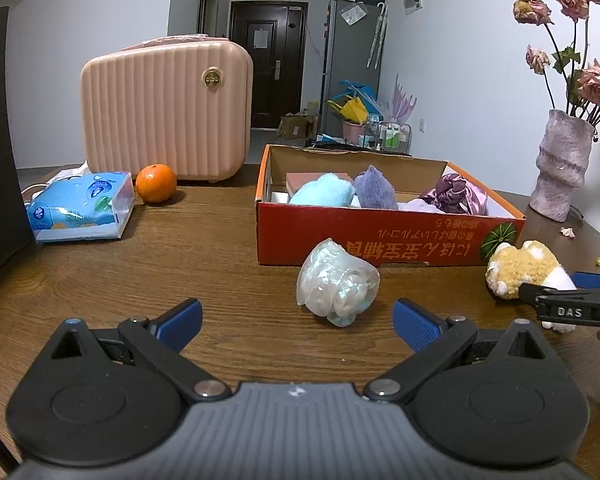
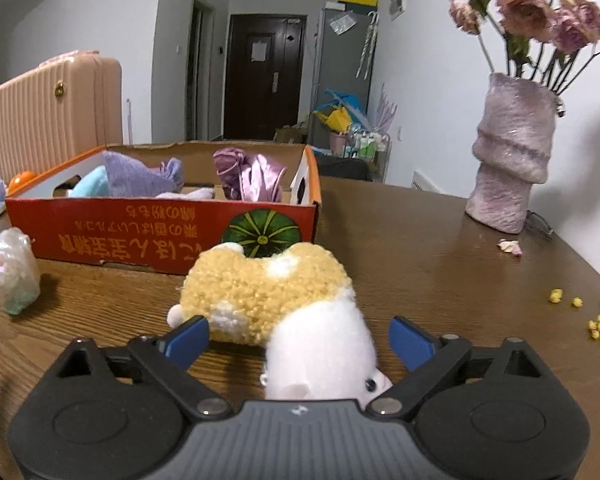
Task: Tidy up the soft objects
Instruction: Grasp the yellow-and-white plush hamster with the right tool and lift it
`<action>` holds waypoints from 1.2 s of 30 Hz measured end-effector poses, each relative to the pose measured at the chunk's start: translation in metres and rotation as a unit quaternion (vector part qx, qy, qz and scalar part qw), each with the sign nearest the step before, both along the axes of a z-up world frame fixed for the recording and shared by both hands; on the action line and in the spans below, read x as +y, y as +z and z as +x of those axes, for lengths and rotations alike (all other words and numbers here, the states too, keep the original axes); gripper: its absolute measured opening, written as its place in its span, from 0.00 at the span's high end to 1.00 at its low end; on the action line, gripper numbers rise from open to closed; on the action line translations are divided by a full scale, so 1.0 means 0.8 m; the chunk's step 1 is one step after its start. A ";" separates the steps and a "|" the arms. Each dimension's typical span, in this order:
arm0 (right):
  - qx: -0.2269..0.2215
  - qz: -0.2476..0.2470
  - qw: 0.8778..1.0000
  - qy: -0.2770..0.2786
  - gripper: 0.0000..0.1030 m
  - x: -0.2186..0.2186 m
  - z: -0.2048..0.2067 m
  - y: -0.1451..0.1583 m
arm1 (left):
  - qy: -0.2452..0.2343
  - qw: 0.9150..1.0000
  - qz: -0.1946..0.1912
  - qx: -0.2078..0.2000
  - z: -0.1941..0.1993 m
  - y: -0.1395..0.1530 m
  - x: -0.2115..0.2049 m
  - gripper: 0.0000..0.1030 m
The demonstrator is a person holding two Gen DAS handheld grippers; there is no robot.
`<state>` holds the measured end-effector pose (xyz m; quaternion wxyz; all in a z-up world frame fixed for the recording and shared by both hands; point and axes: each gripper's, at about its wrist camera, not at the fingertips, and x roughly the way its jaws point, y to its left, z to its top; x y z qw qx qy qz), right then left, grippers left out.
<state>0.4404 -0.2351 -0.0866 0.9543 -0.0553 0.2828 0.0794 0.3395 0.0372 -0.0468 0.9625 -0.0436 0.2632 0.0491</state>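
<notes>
Right tool [image 2: 298, 340] open, straddling yellow-and-white plush toy [image 2: 276, 300] lying on counter [image 2: 420, 264] near red cardboard box [image 2: 160, 232]. Close on white midsection, squarely. Left tool [image 1: 298, 326] open, empty.

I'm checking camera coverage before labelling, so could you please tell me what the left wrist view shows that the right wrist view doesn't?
Only the left wrist view shows the whole tissue pack, the whole orange and the open left gripper. Only the right wrist view shows yellow crumbs and the plush toy's white face between the right gripper's open pads. Both show the cardboard box, pearly pouch, pink case and vase.
</notes>
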 end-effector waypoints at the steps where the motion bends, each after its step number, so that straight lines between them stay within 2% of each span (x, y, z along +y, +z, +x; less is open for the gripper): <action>1: 0.003 0.002 1.000 0.003 0.09 0.001 0.004 -0.001 | 0.000 1.000 0.000 0.001 0.001 0.000 0.000 0.00; 8: 0.024 0.016 0.999 0.016 0.23 0.005 0.026 -0.006 | -0.002 1.000 0.000 0.004 0.002 -0.002 -0.001 0.00; 15: 0.025 0.023 0.999 0.018 0.40 0.003 0.028 -0.006 | -0.007 1.000 -0.002 0.010 0.005 -0.005 -0.001 0.00; 19: 0.022 0.026 0.999 0.015 0.46 0.001 0.026 -0.005 | -0.009 1.000 0.000 0.009 0.005 -0.005 -0.003 0.00; 27: -0.003 0.038 0.999 -0.001 0.48 0.001 0.011 0.001 | -0.006 1.000 -0.003 0.010 0.006 -0.006 -0.001 0.00; 36: -0.039 0.059 0.997 0.014 0.48 0.021 -0.028 0.015 | -0.006 1.000 -0.013 0.008 0.006 -0.003 0.005 0.00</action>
